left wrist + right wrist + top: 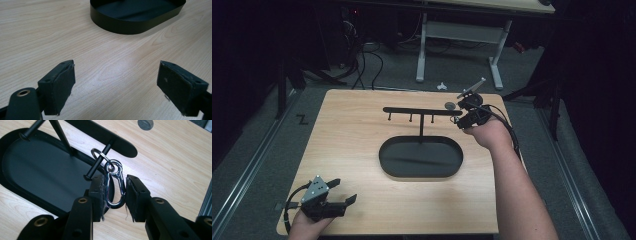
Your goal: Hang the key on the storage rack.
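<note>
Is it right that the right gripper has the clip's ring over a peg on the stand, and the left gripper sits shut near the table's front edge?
Not quite: the left gripper is open, jaws wide apart, as the left gripper view shows. The rest holds.

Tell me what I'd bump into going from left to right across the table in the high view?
Left gripper, open near the table's front-left corner → black oval tray with its hook stand → right gripper at the stand's right end.
</note>
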### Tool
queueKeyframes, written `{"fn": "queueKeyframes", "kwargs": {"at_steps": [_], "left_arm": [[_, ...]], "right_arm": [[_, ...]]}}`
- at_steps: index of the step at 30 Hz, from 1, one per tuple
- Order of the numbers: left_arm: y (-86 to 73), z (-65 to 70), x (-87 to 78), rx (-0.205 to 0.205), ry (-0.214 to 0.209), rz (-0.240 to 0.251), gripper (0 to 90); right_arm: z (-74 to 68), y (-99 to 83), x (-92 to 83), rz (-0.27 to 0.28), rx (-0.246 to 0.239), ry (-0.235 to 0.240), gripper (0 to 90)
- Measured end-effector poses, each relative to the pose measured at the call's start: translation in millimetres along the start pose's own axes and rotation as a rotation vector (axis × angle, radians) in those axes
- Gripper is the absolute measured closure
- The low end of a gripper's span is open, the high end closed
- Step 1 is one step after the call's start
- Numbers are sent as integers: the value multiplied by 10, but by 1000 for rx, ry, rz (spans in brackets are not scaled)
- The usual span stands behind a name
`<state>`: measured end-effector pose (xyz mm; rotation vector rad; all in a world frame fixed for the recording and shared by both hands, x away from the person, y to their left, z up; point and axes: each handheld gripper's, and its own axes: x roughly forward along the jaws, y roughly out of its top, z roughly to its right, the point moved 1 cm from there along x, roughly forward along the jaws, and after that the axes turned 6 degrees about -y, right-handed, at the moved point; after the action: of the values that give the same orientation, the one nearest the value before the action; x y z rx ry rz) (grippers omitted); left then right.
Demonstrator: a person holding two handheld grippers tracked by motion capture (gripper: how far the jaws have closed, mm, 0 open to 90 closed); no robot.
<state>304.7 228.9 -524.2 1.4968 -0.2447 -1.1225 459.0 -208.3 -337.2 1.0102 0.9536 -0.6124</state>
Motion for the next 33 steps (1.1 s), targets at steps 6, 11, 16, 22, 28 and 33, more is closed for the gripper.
{"fn": "queueKeyframes", "kwargs": {"at_steps": [6,11,16,22,28,33], "left_arm": [[-1,0,1,0,0,-2,155],[-1,1,3,0,0,-2,155],[-2,1,2,0,-3,-4,155],[-3,3,1,1,-6,-4,155],[-3,3,1,1,-8,-5,155],[-4,2,0,0,-8,-4,155]], "right_arm": [[7,-15,26,2,11,6,681],[13,-15,9,8,16,11,678],[15,-15,5,8,19,13,675],[11,-11,11,6,24,13,667],[11,-3,6,4,17,8,665],[6,-4,-4,1,28,8,664]]}}
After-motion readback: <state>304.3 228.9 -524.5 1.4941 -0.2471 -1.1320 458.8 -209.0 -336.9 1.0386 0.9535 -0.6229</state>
